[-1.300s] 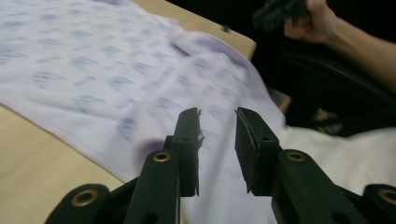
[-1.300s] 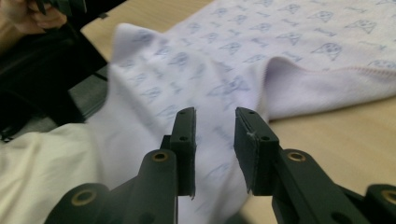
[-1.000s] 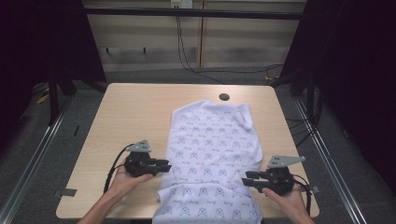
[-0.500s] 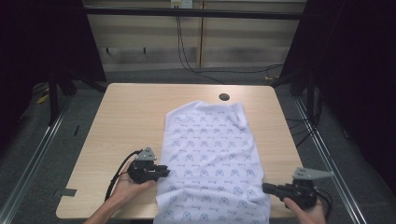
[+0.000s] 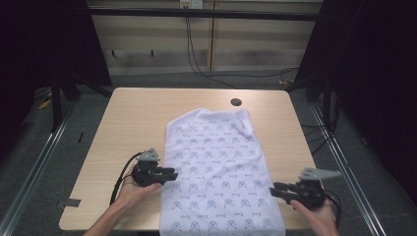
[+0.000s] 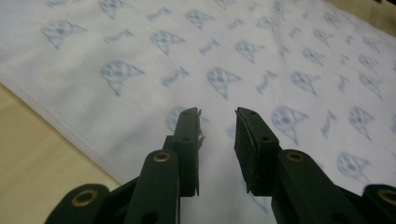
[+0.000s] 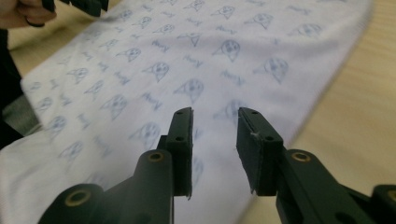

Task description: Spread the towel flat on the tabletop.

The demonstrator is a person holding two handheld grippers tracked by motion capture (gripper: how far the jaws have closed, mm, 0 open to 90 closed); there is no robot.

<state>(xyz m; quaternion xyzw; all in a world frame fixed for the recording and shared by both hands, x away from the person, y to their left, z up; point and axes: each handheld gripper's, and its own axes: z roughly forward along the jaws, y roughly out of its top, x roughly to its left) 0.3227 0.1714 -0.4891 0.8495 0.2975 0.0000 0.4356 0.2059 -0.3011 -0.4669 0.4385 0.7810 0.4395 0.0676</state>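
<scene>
The printed white cloth is lying flat on the counter, its long axis running from the near edge toward the far side. The left gripper and right gripper are flanking it level, jaws having just been opening, nothing between them. Since earlier, the right gripper is sitting farther outward.

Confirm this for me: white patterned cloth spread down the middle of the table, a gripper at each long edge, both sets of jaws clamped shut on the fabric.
Not clamped. In both gripper views the left gripper and right gripper stand open above the cloth, nothing pinched. The rest is right: the cloth lies down the table, one gripper at each long edge.
</scene>
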